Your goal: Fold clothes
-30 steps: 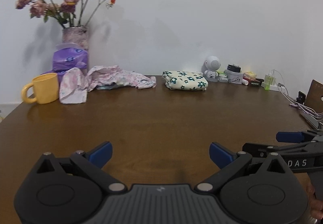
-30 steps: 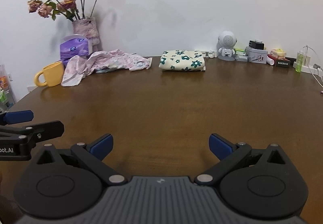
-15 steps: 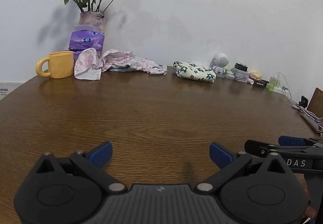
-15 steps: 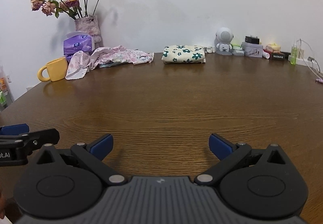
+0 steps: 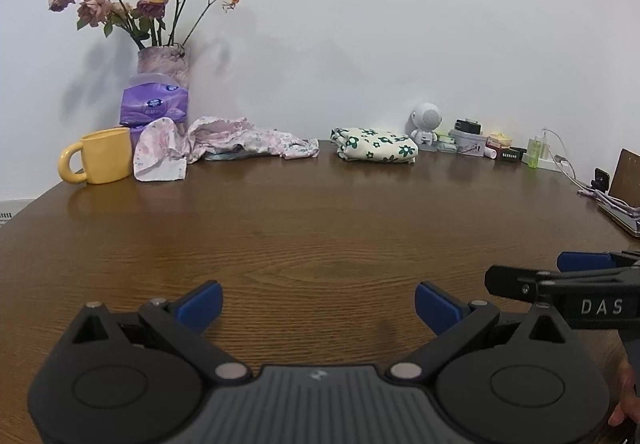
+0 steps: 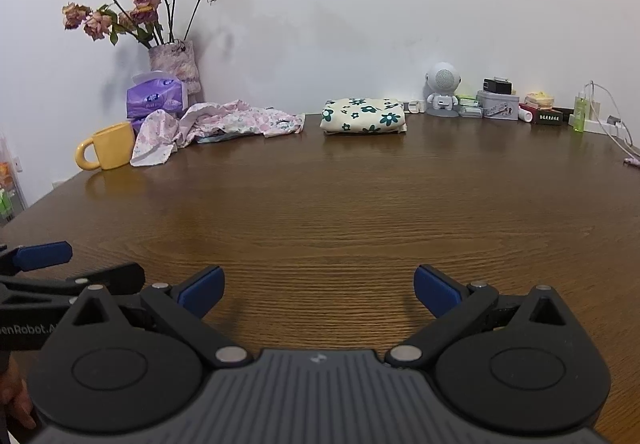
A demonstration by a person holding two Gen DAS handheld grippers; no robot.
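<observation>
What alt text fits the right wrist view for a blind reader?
The open right gripper hovers empty over a bare wooden table. At the far edge lie a crumpled pink floral garment and a folded green-flowered cloth.

The right tool, seen from the left wrist camera, is showing white letters "DAS" on its black side. The left tool, seen from the right wrist camera, is showing "enRobot.A", cut off at the frame edge. Other labels are staying unreadable.
</observation>
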